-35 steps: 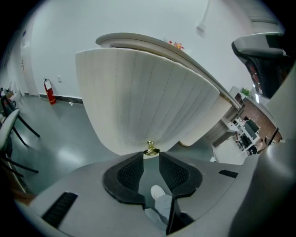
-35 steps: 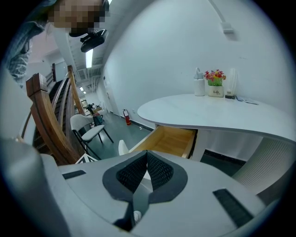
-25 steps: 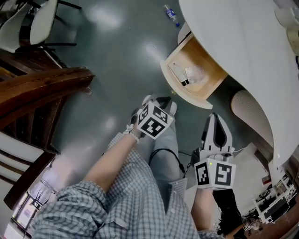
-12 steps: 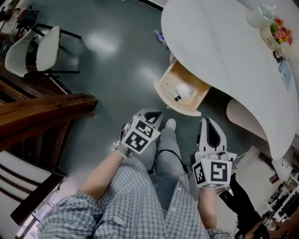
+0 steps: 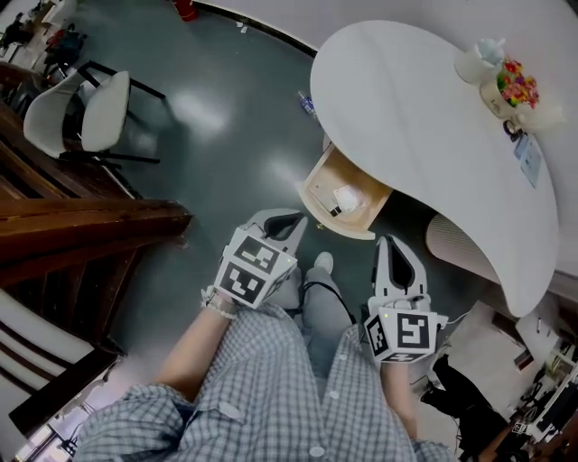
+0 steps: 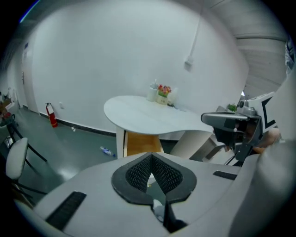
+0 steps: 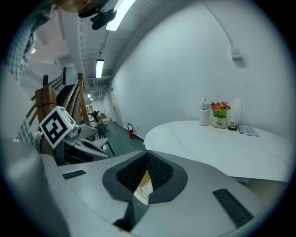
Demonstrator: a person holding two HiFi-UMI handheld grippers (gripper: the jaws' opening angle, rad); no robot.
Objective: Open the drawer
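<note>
Beneath you lies a glossy, dark green-grey floor (image 5: 226,153) with pale patches of reflected light. Ahead to your right, a white rounded table (image 5: 424,117) stands near a plain white wall (image 6: 115,55). To your left are a white chair (image 5: 90,113) on thin black legs and dark wooden stair rails (image 5: 81,221). A red fire extinguisher (image 6: 51,115) stands by the wall. Strip lights (image 7: 121,10) glow on the ceiling.

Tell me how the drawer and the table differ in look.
The drawer is tan wood; the table is white. The drawer is a small box standing pulled out from under the table's broad rounded top. The drawer holds small white items; the table carries a flower pot near one edge. Both have curved edges.
</note>
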